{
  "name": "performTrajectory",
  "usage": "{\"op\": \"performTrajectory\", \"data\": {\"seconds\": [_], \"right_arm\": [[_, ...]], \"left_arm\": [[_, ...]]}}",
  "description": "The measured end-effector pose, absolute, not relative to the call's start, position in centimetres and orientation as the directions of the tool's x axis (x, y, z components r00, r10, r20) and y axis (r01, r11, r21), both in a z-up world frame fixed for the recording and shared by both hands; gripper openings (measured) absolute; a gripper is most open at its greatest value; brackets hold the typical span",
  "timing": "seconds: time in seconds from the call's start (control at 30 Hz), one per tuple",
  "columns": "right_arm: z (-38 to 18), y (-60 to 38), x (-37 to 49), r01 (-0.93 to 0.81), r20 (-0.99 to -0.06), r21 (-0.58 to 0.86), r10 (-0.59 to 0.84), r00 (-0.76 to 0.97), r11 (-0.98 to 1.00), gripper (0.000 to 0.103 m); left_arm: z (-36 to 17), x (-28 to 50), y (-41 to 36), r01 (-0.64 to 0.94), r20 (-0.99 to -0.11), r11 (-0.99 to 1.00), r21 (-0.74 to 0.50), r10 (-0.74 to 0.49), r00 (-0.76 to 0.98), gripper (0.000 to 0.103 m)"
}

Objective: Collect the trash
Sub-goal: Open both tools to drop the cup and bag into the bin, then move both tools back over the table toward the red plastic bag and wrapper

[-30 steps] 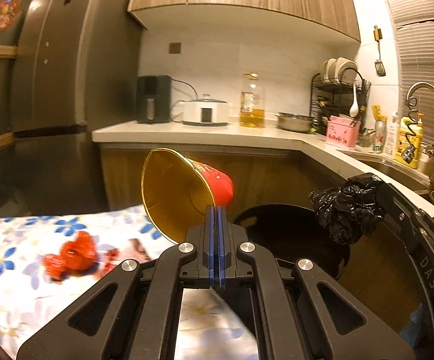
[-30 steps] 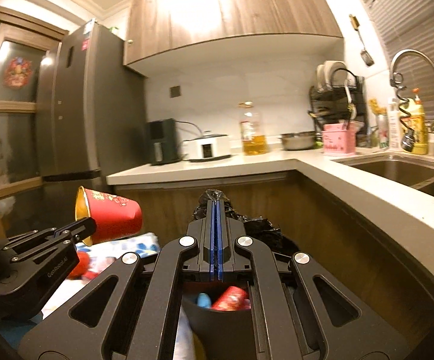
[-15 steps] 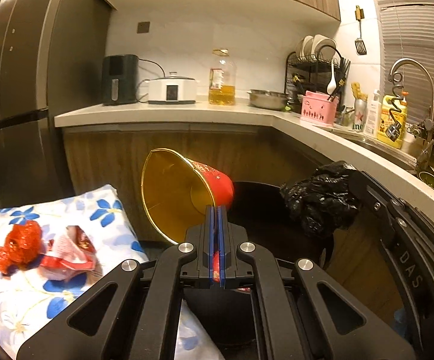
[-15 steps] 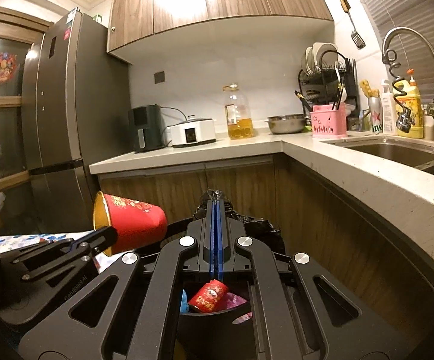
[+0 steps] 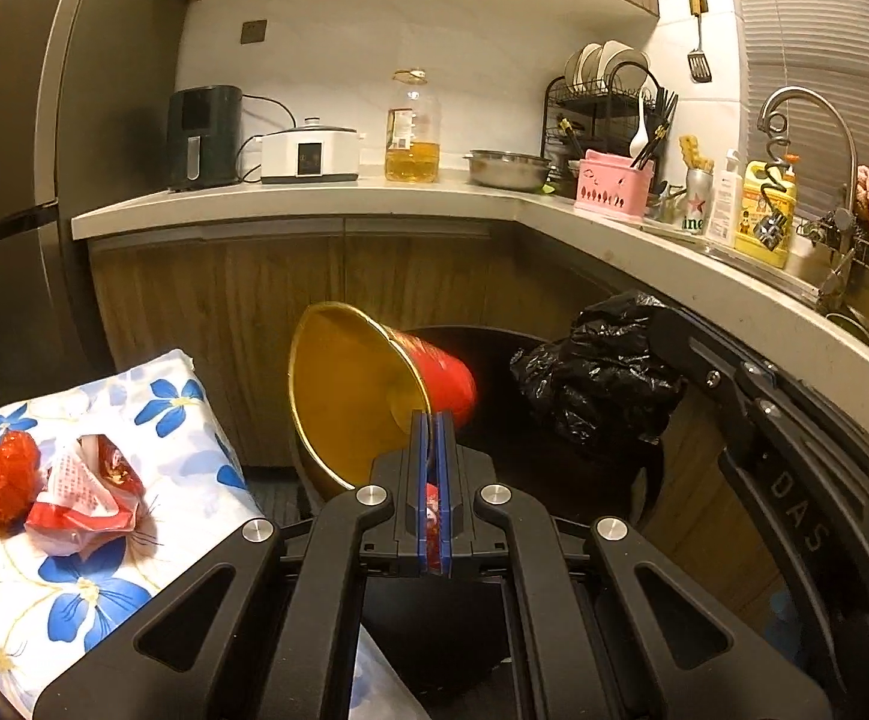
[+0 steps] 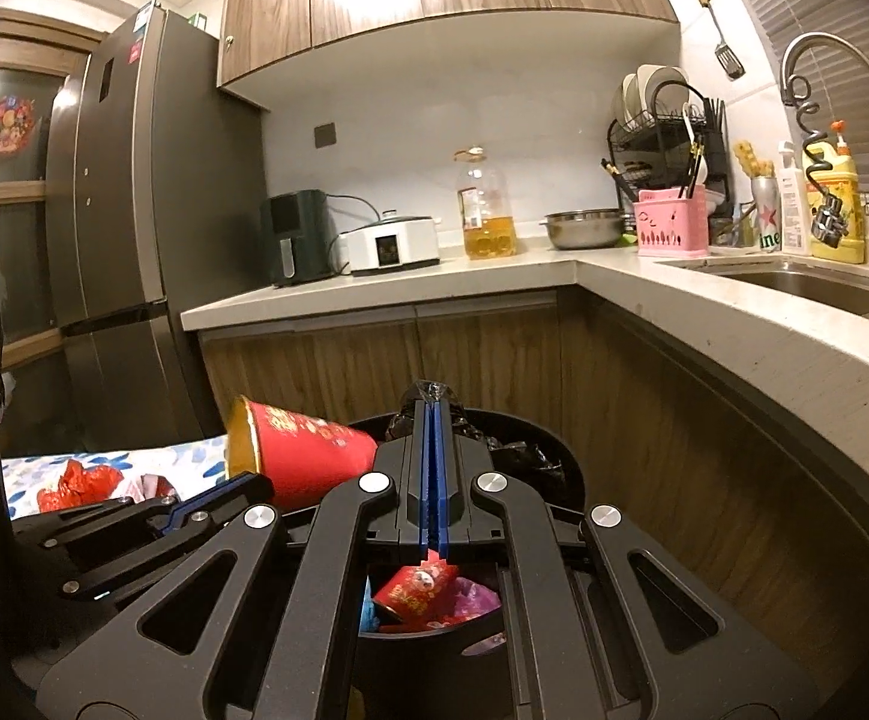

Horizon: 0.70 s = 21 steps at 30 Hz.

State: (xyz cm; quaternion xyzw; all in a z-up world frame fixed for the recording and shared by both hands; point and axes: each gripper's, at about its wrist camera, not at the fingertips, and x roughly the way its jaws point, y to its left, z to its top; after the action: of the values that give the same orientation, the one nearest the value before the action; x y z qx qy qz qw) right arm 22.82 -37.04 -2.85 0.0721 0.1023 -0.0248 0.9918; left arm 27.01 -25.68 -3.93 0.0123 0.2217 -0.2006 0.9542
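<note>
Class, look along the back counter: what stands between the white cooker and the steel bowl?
A large bottle of yellow oil stands between the white cooker and the steel bowl; both wrist views show it.

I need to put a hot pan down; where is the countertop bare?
The countertop is bare between the oil bottle and steel bowl, and along its front edge. From the pink caddy to the sink it is crowded.

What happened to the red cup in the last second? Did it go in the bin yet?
Not yet. The left gripper carried the red cup sideways from over the flowered cloth to just above the black bin. It stays pinched by its rim, tipped on its side. The right gripper keeps holding the black bin bag. Wrappers remain on the cloth.
</note>
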Motion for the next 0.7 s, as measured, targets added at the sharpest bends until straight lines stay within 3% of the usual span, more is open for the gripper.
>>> {"op": "performTrajectory", "data": {"seconds": [0.17, 0.27, 0.33, 0.37, 0.43, 0.5, 0.6, 0.7], "right_arm": [[-3.4, -37.0, 23.4, 0.068, -0.225, 0.138, -0.036, 0.974, 0.988, 0.003], [-3.7, -37.0, 23.7, 0.079, -0.239, 0.132, -0.045, 0.97, 0.988, 0.011], [-3.9, -37.2, 23.8, 0.086, -0.245, 0.132, -0.052, 0.968, 0.988, 0.029], [-3.9, -37.2, 23.8, 0.089, -0.247, 0.134, -0.054, 0.968, 0.987, 0.032], [-4.0, -37.4, 23.6, 0.099, -0.246, 0.137, -0.063, 0.967, 0.986, 0.038], [-4.0, -37.5, 23.5, 0.111, -0.251, 0.145, -0.072, 0.965, 0.983, 0.042], [-4.0, -37.8, 23.0, 0.12, -0.25, 0.163, -0.077, 0.965, 0.979, 0.05], [-3.8, -37.5, 22.2, 0.114, -0.245, 0.177, -0.068, 0.967, 0.978, 0.058]], "left_arm": [[-4.5, 27.7, -25.4, 0.393, -0.442, 0.915, -0.093, -0.392, 0.807, 0.003], [-4.7, 27.9, -25.1, 0.381, -0.448, 0.92, -0.089, -0.379, 0.81, 0.005], [-4.6, 28.0, -24.6, 0.372, -0.45, 0.923, -0.098, -0.374, 0.811, 0.023], [-4.5, 27.9, -24.4, 0.368, -0.446, 0.924, -0.102, -0.373, 0.813, 0.031], [-4.1, 27.5, -23.7, 0.351, -0.431, 0.931, -0.095, -0.357, 0.829, 0.039], [-3.9, 27.2, -22.9, 0.325, -0.422, 0.942, -0.081, -0.328, 0.845, 0.055], [-3.8, 26.7, -21.4, 0.272, -0.418, 0.96, -0.072, -0.277, 0.865, 0.069], [-3.6, 26.0, -19.6, 0.212, -0.416, 0.975, -0.069, -0.221, 0.882, 0.077]]}}
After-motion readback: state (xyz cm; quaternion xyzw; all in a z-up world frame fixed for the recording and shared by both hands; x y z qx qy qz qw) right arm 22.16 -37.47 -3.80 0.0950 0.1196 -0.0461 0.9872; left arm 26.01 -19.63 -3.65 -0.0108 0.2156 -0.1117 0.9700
